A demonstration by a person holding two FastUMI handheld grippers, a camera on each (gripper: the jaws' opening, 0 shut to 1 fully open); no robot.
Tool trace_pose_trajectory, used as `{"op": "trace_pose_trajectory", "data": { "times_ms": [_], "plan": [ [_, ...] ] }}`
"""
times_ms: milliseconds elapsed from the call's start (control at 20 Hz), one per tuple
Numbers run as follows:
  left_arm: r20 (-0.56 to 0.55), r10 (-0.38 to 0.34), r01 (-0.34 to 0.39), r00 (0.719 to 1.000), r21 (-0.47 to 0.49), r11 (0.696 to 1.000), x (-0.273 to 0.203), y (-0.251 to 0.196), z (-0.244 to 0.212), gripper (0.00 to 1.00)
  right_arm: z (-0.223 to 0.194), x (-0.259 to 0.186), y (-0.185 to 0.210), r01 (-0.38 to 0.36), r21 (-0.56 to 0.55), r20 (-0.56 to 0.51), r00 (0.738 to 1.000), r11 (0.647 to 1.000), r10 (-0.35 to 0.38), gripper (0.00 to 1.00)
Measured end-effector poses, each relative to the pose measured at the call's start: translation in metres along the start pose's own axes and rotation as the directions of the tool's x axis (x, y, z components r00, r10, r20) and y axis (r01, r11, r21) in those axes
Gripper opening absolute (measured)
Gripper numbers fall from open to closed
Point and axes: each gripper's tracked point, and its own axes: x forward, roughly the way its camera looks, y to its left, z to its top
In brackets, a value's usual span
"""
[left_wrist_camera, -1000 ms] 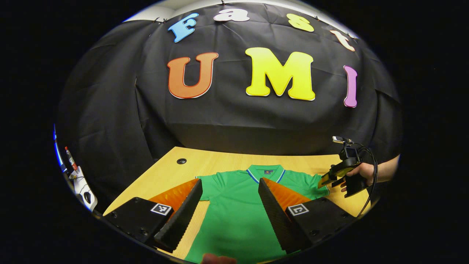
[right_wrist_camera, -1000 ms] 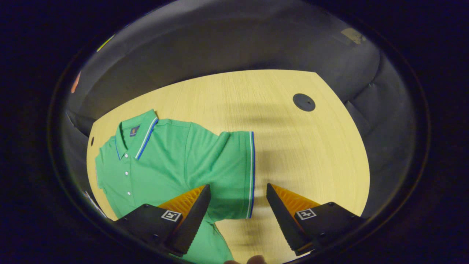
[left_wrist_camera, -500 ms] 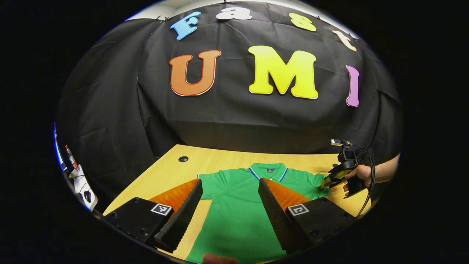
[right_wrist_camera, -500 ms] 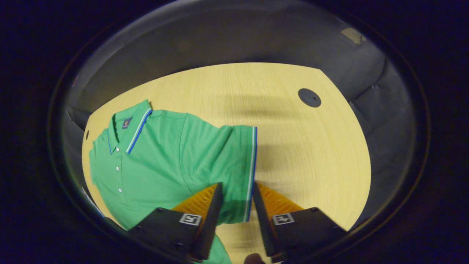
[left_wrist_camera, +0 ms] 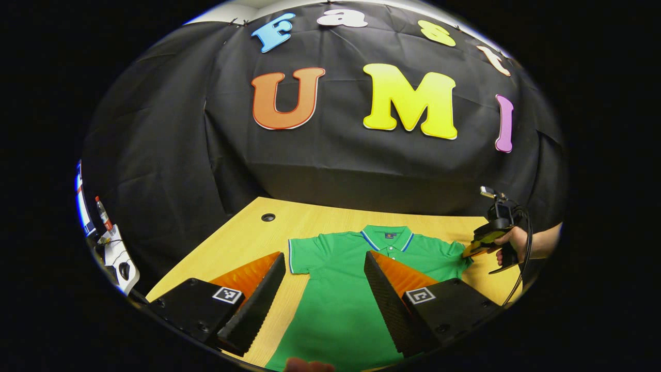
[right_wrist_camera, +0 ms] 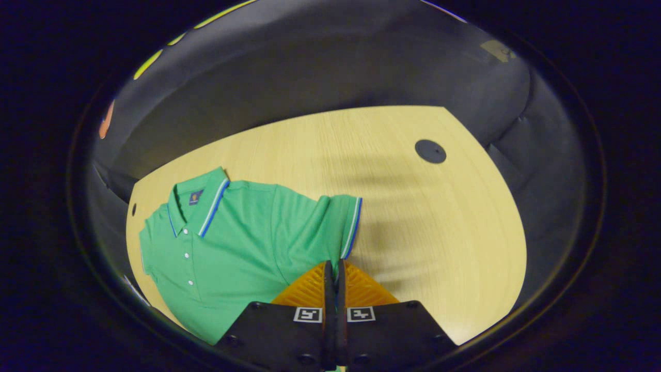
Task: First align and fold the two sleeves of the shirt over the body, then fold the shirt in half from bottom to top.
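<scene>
Both sleeves unfolded; green shirt (right_wrist_camera: 242, 243) flat on tabletop (right_wrist_camera: 439, 222). Right gripper (right_wrist_camera: 334, 268) fingers pinched on sleeve hem (right_wrist_camera: 352, 227). Left gripper (left_wrist_camera: 325, 274) fingers wide above shirt's lower body.

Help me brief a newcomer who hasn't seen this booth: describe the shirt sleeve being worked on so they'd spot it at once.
Start at the wooden table and find the green polo shirt lying flat on it, collar toward the black cloth wall. The sleeve is the one pinched at its cuff by the right tongs, bunched and lifted. The other sleeve lies flat and untouched, ahead of the open left tongs.
</scene>
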Motion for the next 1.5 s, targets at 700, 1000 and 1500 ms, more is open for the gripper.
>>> {"op": "trace_pose_trajectory", "data": {
  "times_ms": [700, 1000, 1500],
  "plan": [
    [-0.025, 0.031, -0.032, 0.999, -0.006, 0.999, -0.026, 0.055, -0.010, 0.99, 0.007, -0.037, 0.128, 0.044, -0.193, 0.121, 0.992, 0.980, -0.021, 0.01],
    [-0.057, 0.082, -0.083, 0.995, -0.012, 0.996, -0.041, 0.094, -0.021, 0.99, -0.011, -0.024, 0.191, -0.067, -0.091, 0.057, 0.996, 0.994, 0.072, 0.08],
    [-0.027, 0.036, -0.038, 0.999, -0.055, 0.998, -0.045, 0.100, -0.014, 0.99, -0.016, -0.081, 0.196, -0.098, -0.160, 0.196, 0.972, 0.982, 0.129, 0.94]
  ]
}}
